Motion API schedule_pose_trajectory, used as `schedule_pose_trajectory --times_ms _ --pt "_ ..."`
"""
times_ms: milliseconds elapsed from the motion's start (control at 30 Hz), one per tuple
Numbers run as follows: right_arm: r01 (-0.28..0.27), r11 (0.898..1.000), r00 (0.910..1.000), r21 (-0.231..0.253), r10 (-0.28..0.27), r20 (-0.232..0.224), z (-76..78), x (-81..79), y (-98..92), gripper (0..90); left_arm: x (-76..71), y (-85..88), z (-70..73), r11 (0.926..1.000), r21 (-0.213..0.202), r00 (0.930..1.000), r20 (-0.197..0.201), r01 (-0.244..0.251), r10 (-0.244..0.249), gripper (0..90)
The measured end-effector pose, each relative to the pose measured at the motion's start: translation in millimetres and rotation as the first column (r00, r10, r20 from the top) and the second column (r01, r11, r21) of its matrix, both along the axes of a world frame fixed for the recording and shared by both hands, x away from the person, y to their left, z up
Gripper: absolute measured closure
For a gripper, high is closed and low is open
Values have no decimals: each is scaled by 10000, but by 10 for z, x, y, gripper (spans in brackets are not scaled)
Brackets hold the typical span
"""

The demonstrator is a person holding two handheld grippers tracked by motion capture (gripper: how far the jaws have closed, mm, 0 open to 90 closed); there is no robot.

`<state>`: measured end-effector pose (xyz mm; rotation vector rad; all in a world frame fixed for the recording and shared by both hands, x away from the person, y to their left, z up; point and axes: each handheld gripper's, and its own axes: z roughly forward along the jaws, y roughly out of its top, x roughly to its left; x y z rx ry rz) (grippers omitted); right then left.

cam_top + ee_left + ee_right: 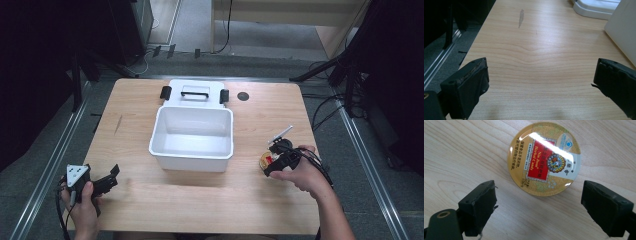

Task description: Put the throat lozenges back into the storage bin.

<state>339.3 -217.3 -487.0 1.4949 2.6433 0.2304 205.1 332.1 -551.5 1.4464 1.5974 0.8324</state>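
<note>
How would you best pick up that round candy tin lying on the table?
Grip the candy tin across its rim, coming straight down from above. It lies flat, lid up, so only its low round side wall offers opposite faces. The right gripper already hangs open beside it.

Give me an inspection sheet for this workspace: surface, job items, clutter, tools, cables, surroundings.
Surface: wooden table, one grey scuff near its left edge.
Job's things: round herbal candy tin flat on the table, lid up, at right; open white storage bin mid-table, nothing in it; its lid lies flat behind it.
Clutter: small white stick beyond the tin; dark round spot right of the lid.
Tools: left tool open over bare wood; right tool open, jaws just short of the tin, not touching.
Cables: one trails from each tool; more on the floor at right.
Surroundings: grey floor, metal rails, dark stands.
</note>
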Motion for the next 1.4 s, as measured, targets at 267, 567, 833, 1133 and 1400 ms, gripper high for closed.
schedule_pose_trajectory --times_ms 267,567,833,1133,1400 --pt "29 9998 9994 -185 -36 -343 -38 94 76 134 6 -4 0 10000 -24 10000 -43 25 -25 2" --pt "287 9977 9977 -607 -323 -589 -112 241 159 131 12 -6 -1 10000 -23 10000 -55 58 -58 2" --pt "140 9976 9971 -681 -190 -737 -177 291 208 193 14 -4 -1 9999 -9 9998 -103 150 -150 2" --pt "54 9983 9967 -575 -100 -805 -202 314 233 176 15 -8 1 9999 25 9998 -157 153 -153 2" --pt "-89 9993 9980 -372 66 -628 -194 336 272 204 17 -4 0 9998 5 9997 -165 175 -175 2"
